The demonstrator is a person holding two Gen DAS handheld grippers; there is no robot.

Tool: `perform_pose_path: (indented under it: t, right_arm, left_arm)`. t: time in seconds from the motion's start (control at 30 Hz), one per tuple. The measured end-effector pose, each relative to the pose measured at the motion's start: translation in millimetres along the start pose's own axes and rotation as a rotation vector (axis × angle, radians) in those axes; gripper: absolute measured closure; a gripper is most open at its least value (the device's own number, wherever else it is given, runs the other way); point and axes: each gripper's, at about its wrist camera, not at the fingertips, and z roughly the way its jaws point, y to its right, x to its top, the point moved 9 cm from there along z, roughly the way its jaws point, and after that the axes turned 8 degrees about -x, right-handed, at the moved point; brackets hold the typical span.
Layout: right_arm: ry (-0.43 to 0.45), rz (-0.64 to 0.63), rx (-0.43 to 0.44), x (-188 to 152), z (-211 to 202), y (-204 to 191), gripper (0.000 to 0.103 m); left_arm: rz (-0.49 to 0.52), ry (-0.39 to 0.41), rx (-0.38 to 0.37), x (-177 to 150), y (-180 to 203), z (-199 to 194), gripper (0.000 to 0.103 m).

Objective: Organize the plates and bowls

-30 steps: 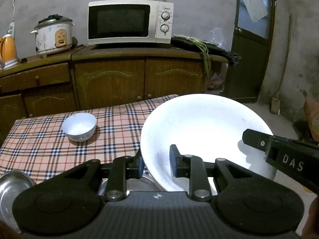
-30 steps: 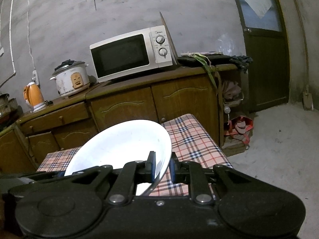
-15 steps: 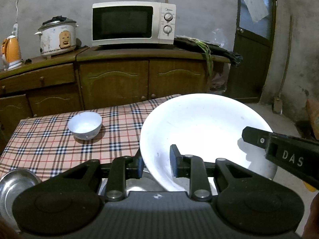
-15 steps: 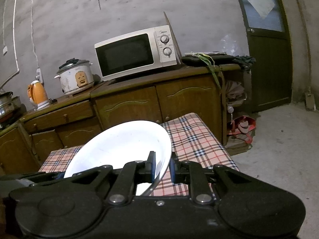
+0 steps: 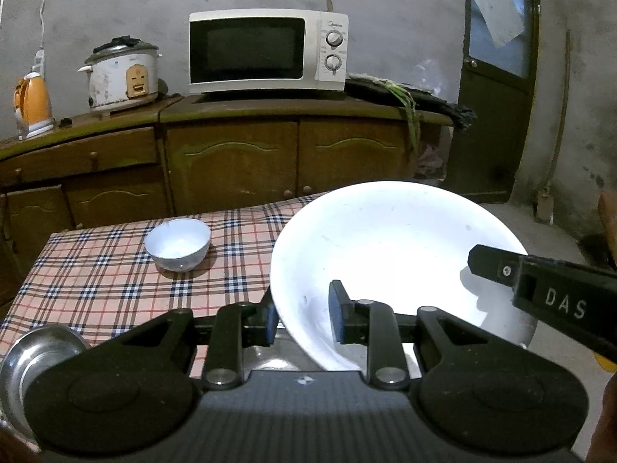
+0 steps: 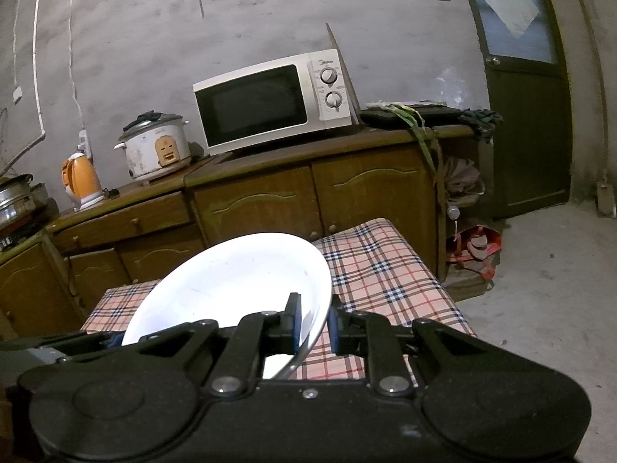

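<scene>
Both grippers hold the same large white plate, lifted and tilted over the checked surface. The left gripper has its fingers closed on the plate's near-left rim, one finger inside the dish and the other outside, below the edge. The right gripper pinches the opposite rim the same way, its fingers nearly together on the thin wall; in the left wrist view its arm reaches in from the right across the plate.

The plate spans the gap between the two pairs of fingers, so its wide face runs from one grip to the other, with the hollow facing up and towards the left gripper.

What the coming move seems to turn on is the small white bowl. It stands upright on the surface ahead of the left fingers and off to their left, well apart from the plate. The left hand is the nearer one to it; from the right fingers it is hidden behind the plate.

A steel dish lies at the near-left edge, beside and below the left fingers, and another metal rim shows just under them. Whether the plate belongs on that or by the bowl cannot be told.
</scene>
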Motion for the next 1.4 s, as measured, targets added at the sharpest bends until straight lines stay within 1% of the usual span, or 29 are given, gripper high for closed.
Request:
perform_pose_path:
  t: [1.4]
  right_arm:
    - [-0.033, -0.033, 0.051, -12, 4, -14, 0.083]
  left_arm:
    - [-0.03, -0.016, 0.045, -12, -14, -10, 0.076]
